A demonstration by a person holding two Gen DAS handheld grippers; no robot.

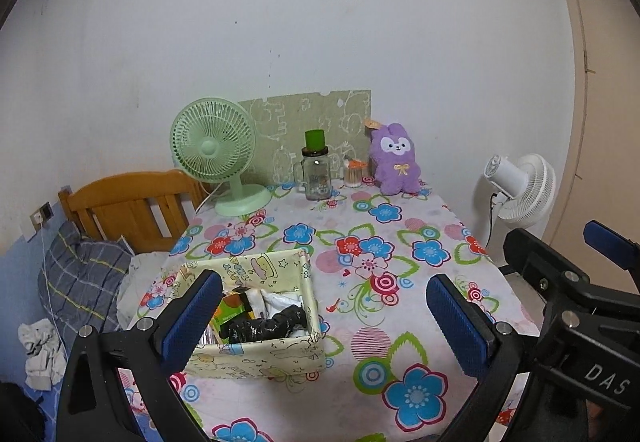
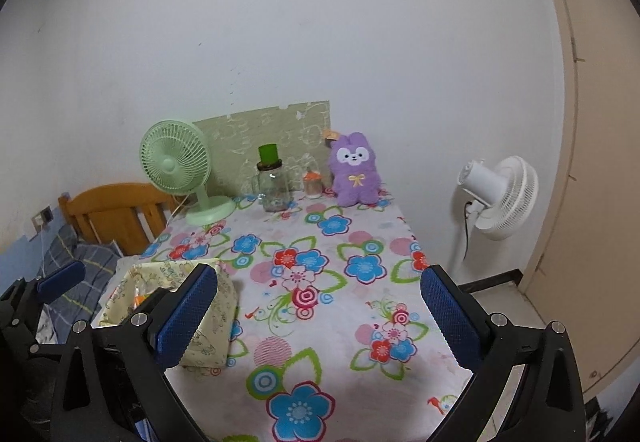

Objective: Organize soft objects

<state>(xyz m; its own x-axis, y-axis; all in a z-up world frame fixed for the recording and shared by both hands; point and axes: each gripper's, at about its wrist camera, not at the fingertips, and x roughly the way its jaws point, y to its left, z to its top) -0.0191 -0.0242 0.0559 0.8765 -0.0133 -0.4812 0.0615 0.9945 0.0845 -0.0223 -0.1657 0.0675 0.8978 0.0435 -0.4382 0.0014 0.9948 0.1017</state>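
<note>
Only from the left wrist do we see inside the fabric box (image 1: 256,322): a black bundle (image 1: 266,326) and packets. Both the left gripper (image 1: 324,316) and right gripper (image 2: 318,312) gape wide, holding nothing. The purple plush rabbit (image 1: 394,158) sits at 12 o'clock at the table's (image 2: 352,322) far edge, against the wall, a jar (image 1: 316,172) and green fan (image 1: 216,154) at 11. We read "DAS" (image 1: 606,378) on the right gripper's body.

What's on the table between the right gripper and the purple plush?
Nothing: only bare flowered tablecloth lies between the right gripper and the plush, as the right wrist view shows. The box sits off left.
</note>
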